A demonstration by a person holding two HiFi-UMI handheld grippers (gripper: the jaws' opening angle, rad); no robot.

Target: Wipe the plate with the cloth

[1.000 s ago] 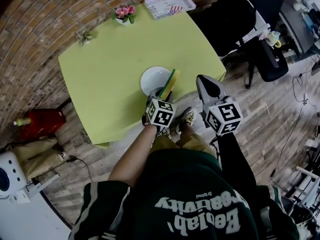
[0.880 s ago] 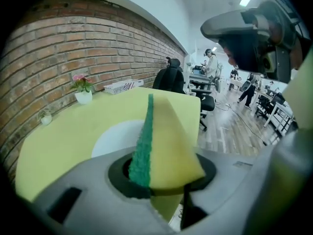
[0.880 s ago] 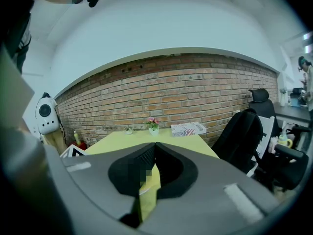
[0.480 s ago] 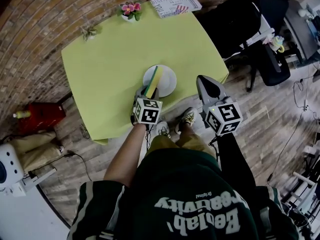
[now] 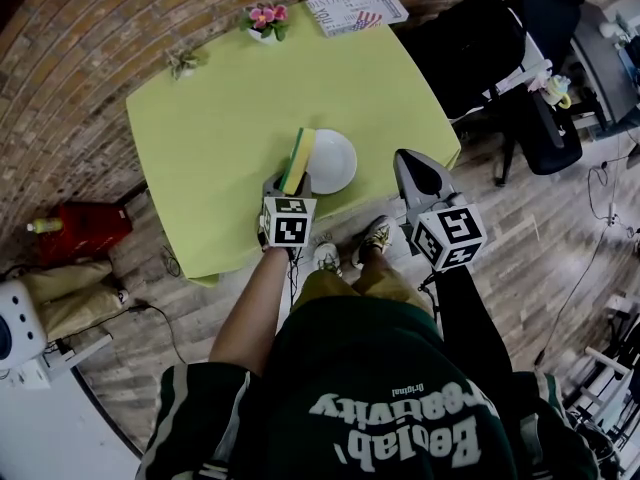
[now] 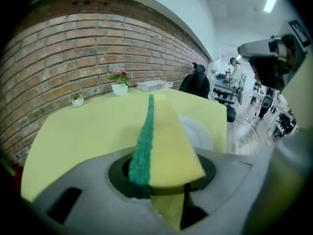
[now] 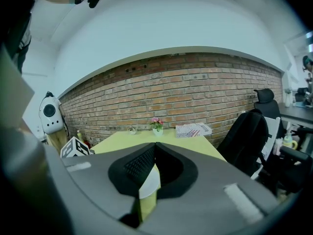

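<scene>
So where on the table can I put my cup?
The wide left side of the table, between the plate and the small plant, is bare. So is the middle, between the plate and the flower pot. The near edge is crowded: the left gripper holds the sponge by the plate.

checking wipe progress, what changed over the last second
The left gripper, shut on the sponge, swept it leftward across the plate, from the plate's right edge to its left edge. Nothing was picked up or let go. The right gripper stayed shut and empty to the plate's right, and the plate kept its place on the table.
</scene>
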